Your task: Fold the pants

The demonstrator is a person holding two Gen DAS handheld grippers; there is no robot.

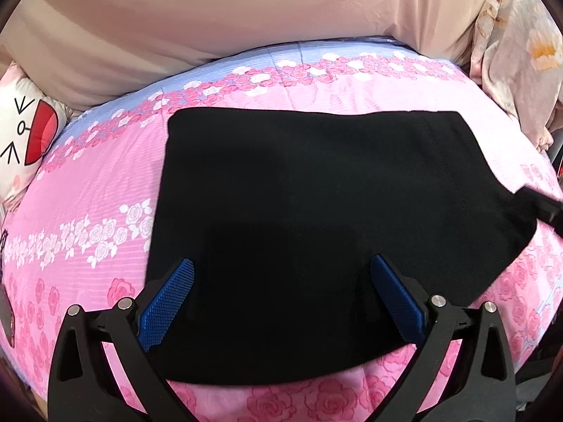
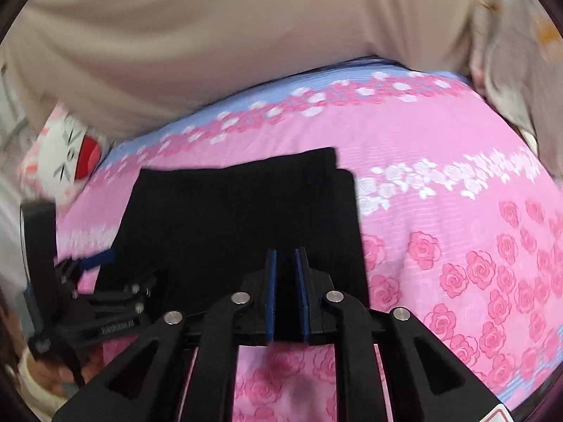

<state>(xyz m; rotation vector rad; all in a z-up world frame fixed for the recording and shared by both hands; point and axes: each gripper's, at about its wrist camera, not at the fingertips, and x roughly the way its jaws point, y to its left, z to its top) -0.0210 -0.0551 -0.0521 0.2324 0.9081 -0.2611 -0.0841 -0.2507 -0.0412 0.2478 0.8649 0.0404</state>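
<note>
The black pants (image 1: 316,225) lie folded into a flat rectangle on the pink rose-print bedspread (image 1: 88,211). My left gripper (image 1: 281,267) is open, its blue pads spread wide over the near edge of the pants, with nothing between them. In the right wrist view the pants (image 2: 239,218) lie left of centre. My right gripper (image 2: 285,263) hangs over their near right part, its pads nearly together with a narrow gap; I cannot tell whether cloth is pinched. The left gripper also shows in the right wrist view (image 2: 102,256), at the pants' left edge.
A beige quilt (image 1: 246,10) is heaped along the far side of the bed. A white cartoon-face pillow (image 1: 24,140) lies at the far left. Floral cloth (image 1: 520,52) is bunched at the far right. The bedspread stretches right of the pants (image 2: 457,211).
</note>
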